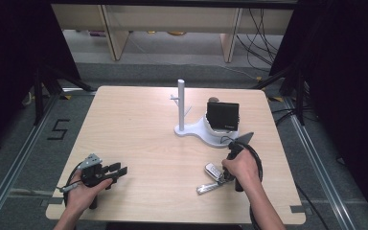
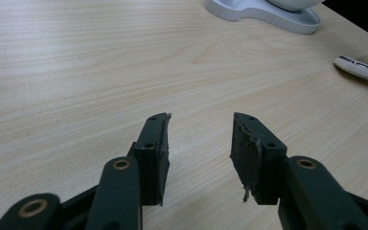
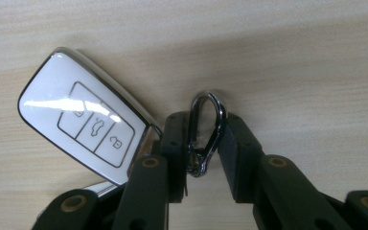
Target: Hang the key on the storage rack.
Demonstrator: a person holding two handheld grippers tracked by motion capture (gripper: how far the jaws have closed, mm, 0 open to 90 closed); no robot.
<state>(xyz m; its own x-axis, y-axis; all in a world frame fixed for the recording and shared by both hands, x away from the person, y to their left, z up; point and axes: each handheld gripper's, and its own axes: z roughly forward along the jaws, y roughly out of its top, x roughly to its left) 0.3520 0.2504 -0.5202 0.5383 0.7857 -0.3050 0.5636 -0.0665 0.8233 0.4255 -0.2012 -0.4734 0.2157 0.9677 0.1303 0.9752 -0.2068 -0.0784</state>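
The metal key ring [image 3: 204, 129] is clamped between the fingers of the right gripper [image 3: 204, 143], the white car key [image 3: 84, 127] lying just beside them, while the left gripper [image 2: 199, 148] is held with fingers apart on nothing.

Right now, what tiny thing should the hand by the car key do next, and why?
Probably squeeze the right gripper a little tighter on the metal ring. The ring sits between its fingers, beside the white car key lying on the table, so a firm hold should come before lifting.

White car key [image 3: 84, 125], pale woodgrain table [image 1: 139, 124]
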